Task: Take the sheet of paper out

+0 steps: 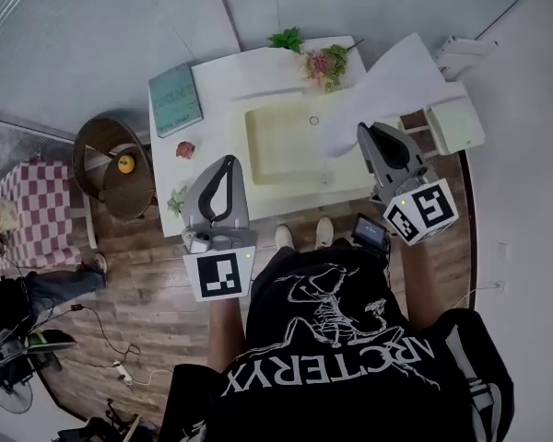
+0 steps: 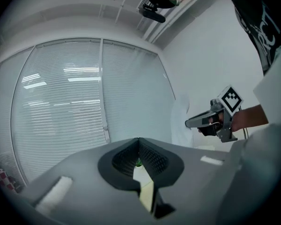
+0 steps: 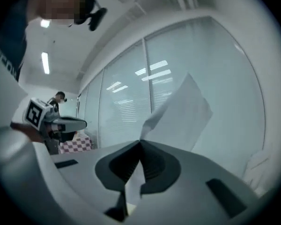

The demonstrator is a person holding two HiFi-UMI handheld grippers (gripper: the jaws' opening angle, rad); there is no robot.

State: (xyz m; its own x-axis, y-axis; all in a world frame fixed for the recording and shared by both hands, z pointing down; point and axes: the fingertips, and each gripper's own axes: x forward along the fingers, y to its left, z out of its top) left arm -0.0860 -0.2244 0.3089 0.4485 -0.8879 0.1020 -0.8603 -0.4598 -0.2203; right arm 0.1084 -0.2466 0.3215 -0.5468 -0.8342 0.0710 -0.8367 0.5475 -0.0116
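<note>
In the head view my right gripper (image 1: 363,131) is held up over the white table (image 1: 219,81), shut on the corner of a white sheet of paper (image 1: 392,86) that hangs free above the table's right end. The right gripper view shows the paper (image 3: 182,112) pinched at the meeting jaw tips (image 3: 140,142) and fanning up to the right. A cream folder (image 1: 290,141) lies flat on the table below. My left gripper (image 1: 228,160) hovers over the table's front left edge; its jaws (image 2: 138,139) meet at the tips with nothing gripped. From the left gripper view, the right gripper (image 2: 193,122) and paper (image 2: 180,123) show at the right.
A green book (image 1: 175,98), a flower bunch (image 1: 324,63) and a small plant (image 1: 286,38) sit on the table. A white box (image 1: 453,123) stands at its right. A round wicker chair (image 1: 106,159) and a red checked cloth (image 1: 39,212) are at the left.
</note>
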